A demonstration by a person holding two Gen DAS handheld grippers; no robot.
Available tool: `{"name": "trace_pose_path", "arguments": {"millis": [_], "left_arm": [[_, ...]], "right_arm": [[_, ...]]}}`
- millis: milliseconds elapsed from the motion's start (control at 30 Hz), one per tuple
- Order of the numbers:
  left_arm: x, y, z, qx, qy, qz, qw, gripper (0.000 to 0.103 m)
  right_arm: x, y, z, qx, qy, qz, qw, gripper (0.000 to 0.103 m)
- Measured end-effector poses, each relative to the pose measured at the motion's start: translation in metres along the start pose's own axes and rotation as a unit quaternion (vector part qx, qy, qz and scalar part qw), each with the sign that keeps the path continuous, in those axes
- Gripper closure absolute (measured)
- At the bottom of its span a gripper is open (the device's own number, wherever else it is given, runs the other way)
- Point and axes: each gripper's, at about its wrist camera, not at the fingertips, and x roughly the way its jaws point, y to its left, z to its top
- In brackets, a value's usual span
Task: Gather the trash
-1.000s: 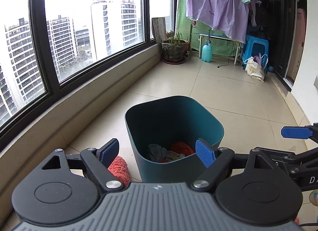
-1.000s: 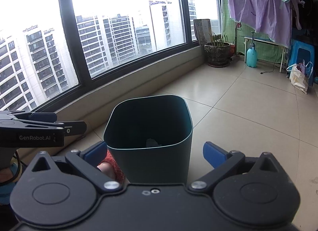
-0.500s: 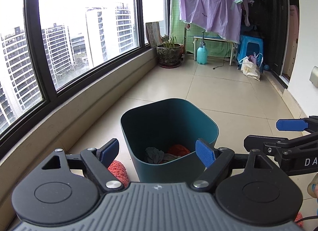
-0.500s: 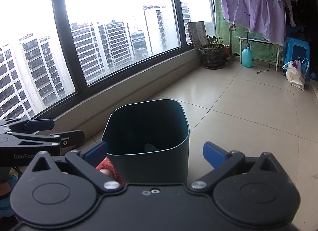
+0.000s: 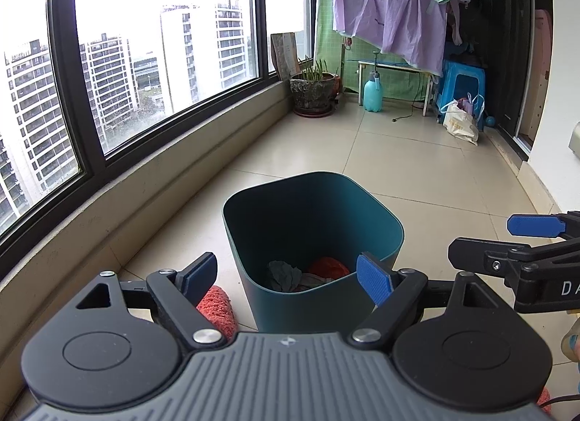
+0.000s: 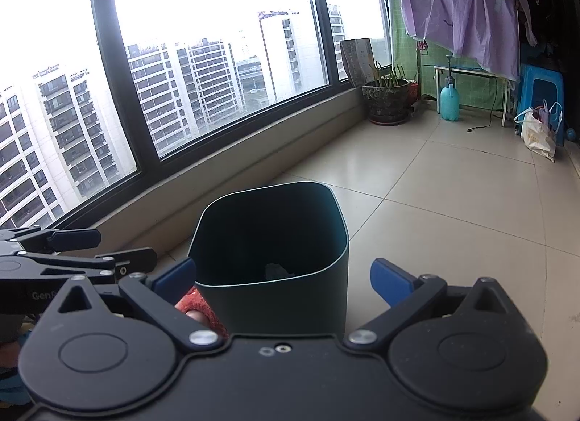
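A teal trash bin (image 5: 377, 220) stands on the tiled floor just ahead of both grippers. Inside lie crumpled grey trash (image 5: 282, 272) and an orange-red piece (image 5: 328, 267). My left gripper (image 5: 286, 278) hangs open over the bin's near rim, holding nothing. From the right wrist view the bin (image 6: 275, 297) fills the middle, with my right gripper (image 6: 282, 276) open around its near wall and empty. A red fuzzy thing (image 5: 217, 307) lies on the floor left of the bin. The right gripper (image 5: 522, 240) also shows at the right edge of the left wrist view.
A low ledge (image 5: 152, 182) under the big windows runs along the left. At the far end stand a plant pot (image 5: 313, 93), a teal spray bottle (image 5: 373, 95), a blue stool (image 5: 462, 89), a white bag (image 5: 458, 124) and hanging purple cloth (image 5: 391, 11).
Both grippers have drawn back and risen a little from the bin, so more of the floor and balcony shows. Both stay open and empty.
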Motion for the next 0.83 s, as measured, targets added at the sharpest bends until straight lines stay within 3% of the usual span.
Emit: {"name": "trace_pose_path", "arguments": {"millis": [833], "left_arm": [[0.0050,0.0043,-0.0020,-0.008,0.009,-0.019,0.9998,0.019]], "right_arm": [[0.0024,-0.0007,-0.0019,0.004,0.002,-0.001,1.000,0.000]]}}
